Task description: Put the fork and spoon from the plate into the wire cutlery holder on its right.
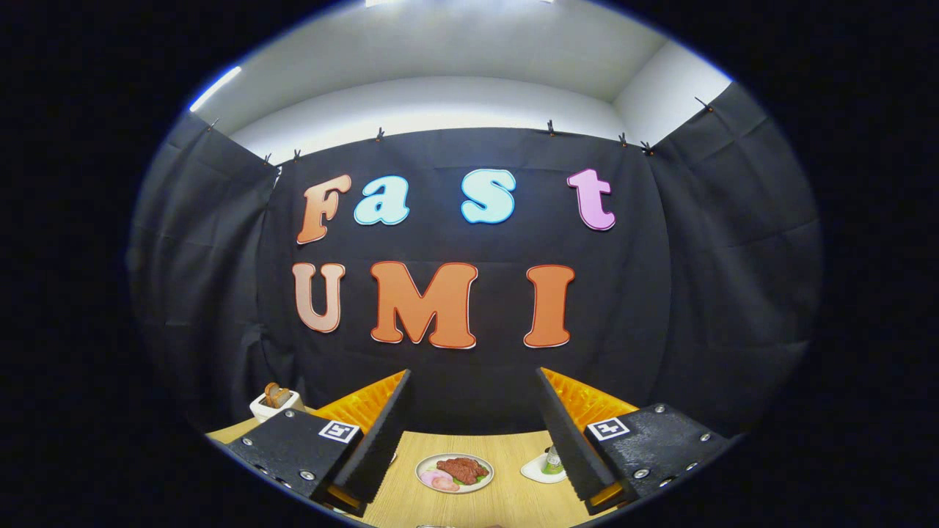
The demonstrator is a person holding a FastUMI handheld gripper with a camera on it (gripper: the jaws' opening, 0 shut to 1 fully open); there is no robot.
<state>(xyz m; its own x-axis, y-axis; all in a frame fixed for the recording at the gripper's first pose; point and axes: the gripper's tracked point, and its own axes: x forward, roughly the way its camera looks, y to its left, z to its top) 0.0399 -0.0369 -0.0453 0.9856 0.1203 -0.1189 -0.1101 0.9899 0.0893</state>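
- Your gripper (pixel 473 433) is held level above the wooden table (pixel 513 499), its two fingers spread wide apart with nothing between them; it has hold of nothing.
- Each finger carries a small square marker on its upper block, the left one at (pixel 339 431) and the right one at (pixel 607 427).
- At the very near edge of the table, just below the gap between your fingers, a thin sliver of something shows (pixel 440 526); it is too cut off to say what it is, so you cannot tell from here where the fork, the spoon or the wire cutlery holder are.
- Ahead of you, between the fingers and a little to the left of the middle, a small plate of food (pixel 455 473) sits on the table, with brown meat pieces, pink slices and a bit of green on it.
- To the right of that plate, just beside your right finger, a small greenish bottle (pixel 553 460) stands on a white dish (pixel 539 471), partly hidden by the finger.
- Farther off to the left, beyond your left finger, a white container (pixel 276 403) holds brown bread-like pieces.
- The black cloth wall (pixel 660 293) closes off the far side of the booth.
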